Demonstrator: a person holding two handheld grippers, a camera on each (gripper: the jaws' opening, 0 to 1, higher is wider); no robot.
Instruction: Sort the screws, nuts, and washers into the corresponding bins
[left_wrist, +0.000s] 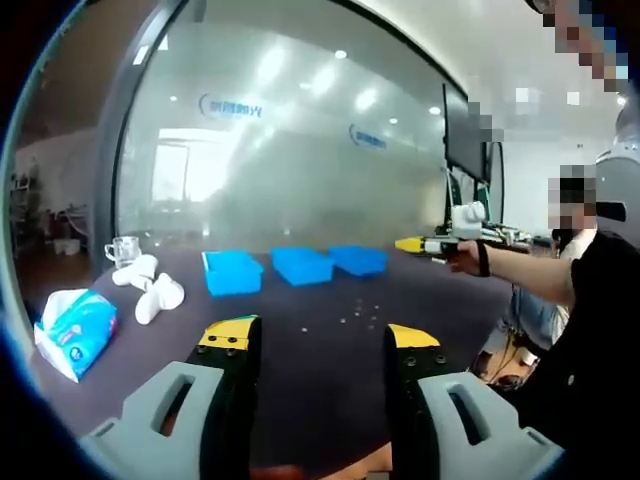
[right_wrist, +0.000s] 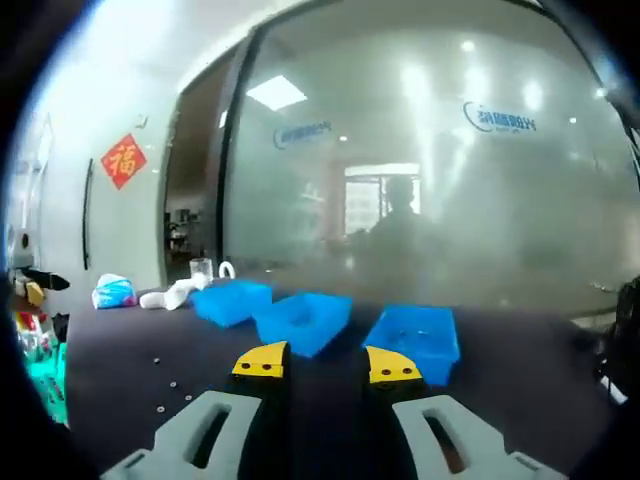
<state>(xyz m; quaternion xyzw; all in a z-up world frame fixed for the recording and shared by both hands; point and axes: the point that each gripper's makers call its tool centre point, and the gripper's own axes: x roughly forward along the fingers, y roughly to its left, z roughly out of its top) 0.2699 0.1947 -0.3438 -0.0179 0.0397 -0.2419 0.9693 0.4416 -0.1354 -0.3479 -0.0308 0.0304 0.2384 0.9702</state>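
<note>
Three blue bins (left_wrist: 232, 272) (left_wrist: 302, 265) (left_wrist: 358, 260) stand in a row on a dark table (left_wrist: 300, 370). Small screws, nuts and washers (left_wrist: 355, 310) lie scattered in front of them. My left gripper (left_wrist: 320, 336) is open above the table's near side, holding nothing and well short of the parts. A person's hand holds my right gripper (left_wrist: 428, 244) in the air right of the bins. In the right gripper view, that gripper (right_wrist: 327, 362) is open and empty, facing the bins (right_wrist: 232, 300) (right_wrist: 303, 320) (right_wrist: 415, 340), with loose parts (right_wrist: 165, 385) at lower left.
A tissue pack (left_wrist: 75, 330), white objects (left_wrist: 150, 290) and a glass cup (left_wrist: 123, 250) sit at the table's left. Behind the table runs a frosted glass wall (left_wrist: 300, 150). A monitor (left_wrist: 465, 130) and a person (left_wrist: 580, 330) are on the right.
</note>
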